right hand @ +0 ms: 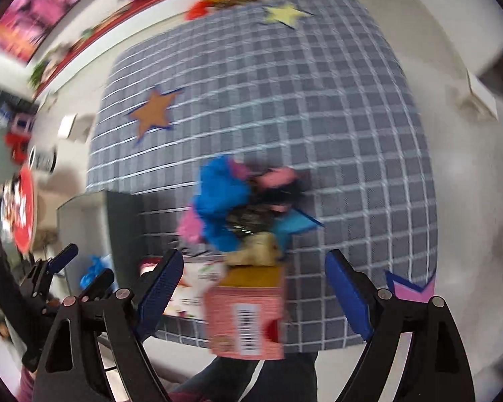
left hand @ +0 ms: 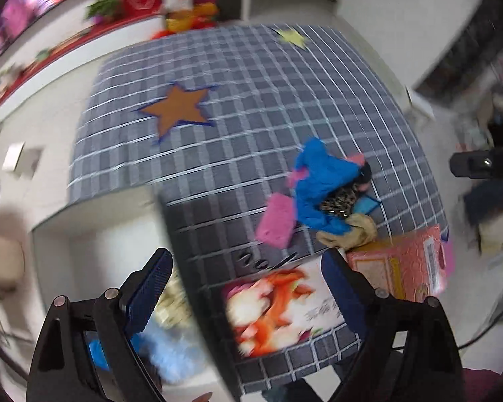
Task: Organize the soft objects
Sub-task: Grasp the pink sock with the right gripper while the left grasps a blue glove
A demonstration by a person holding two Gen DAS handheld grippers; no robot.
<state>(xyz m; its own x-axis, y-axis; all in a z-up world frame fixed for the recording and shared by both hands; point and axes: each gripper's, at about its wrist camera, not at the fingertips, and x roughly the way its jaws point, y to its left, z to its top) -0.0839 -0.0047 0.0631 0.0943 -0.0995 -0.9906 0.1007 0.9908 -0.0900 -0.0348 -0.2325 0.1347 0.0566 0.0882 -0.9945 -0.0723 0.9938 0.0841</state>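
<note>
Both tongs, left [left hand: 244,288] and right [right hand: 255,288], hang wide open and empty; better go for the blue plush [right hand: 223,194] topping the pile beside the pink box [right hand: 248,318].

Checked table [right hand: 335,127] — soft pile [right hand: 231,207], 2 boxes [right hand: 248,315].

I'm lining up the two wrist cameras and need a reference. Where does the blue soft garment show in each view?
Left wrist view: the blue garment lies right of centre on the checked cloth, atop the pile, beyond the open left gripper.
Right wrist view: the blue garment sits just left of centre, beyond the open right gripper.
Shared landmark: the orange star, up and left of it.
</note>
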